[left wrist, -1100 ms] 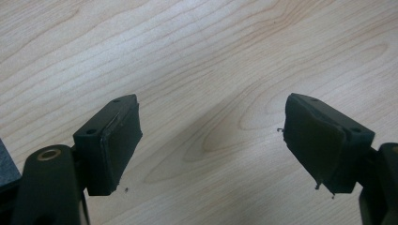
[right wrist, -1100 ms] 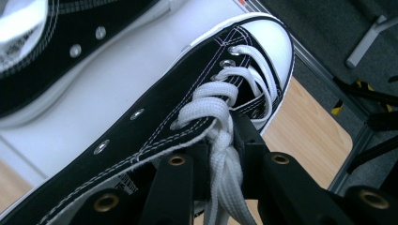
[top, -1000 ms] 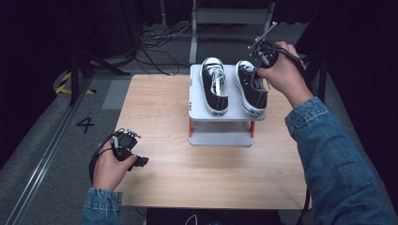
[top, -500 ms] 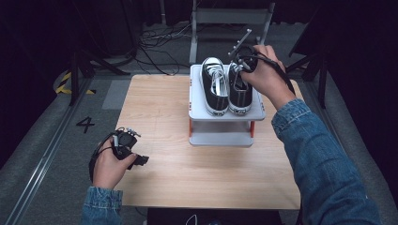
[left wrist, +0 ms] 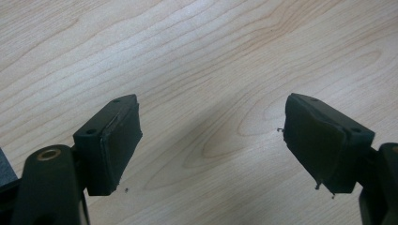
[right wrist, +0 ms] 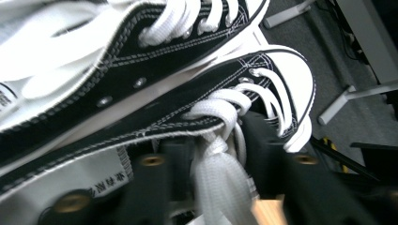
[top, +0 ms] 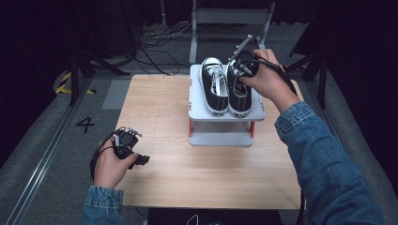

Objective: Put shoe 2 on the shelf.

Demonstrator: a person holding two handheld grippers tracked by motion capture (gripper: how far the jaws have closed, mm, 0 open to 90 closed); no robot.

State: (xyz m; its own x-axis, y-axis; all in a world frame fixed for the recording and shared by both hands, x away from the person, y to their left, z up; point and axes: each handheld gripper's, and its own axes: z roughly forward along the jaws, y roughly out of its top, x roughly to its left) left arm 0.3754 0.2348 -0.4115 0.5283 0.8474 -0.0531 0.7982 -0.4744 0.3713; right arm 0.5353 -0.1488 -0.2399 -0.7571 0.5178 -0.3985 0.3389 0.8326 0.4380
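Right sneaker (top: 240,91): we see it on the white rack (top: 197,110), touching the left sneaker (top: 214,86), both toes pointing away from us.
Right gripper (top: 240,65): it sits over the right sneaker's laces; its fingers have just been opening.
Laces (right wrist: 220,140): in the right gripper view we find the tongue and white laces between the two fingers (right wrist: 265,154), which stand partly apart, apparently not pinching them.
Left gripper (top: 141,160): it rests over the bare worktop (top: 197,168), well apart from the rack, fingers (left wrist: 115,140) wide with nothing between them.
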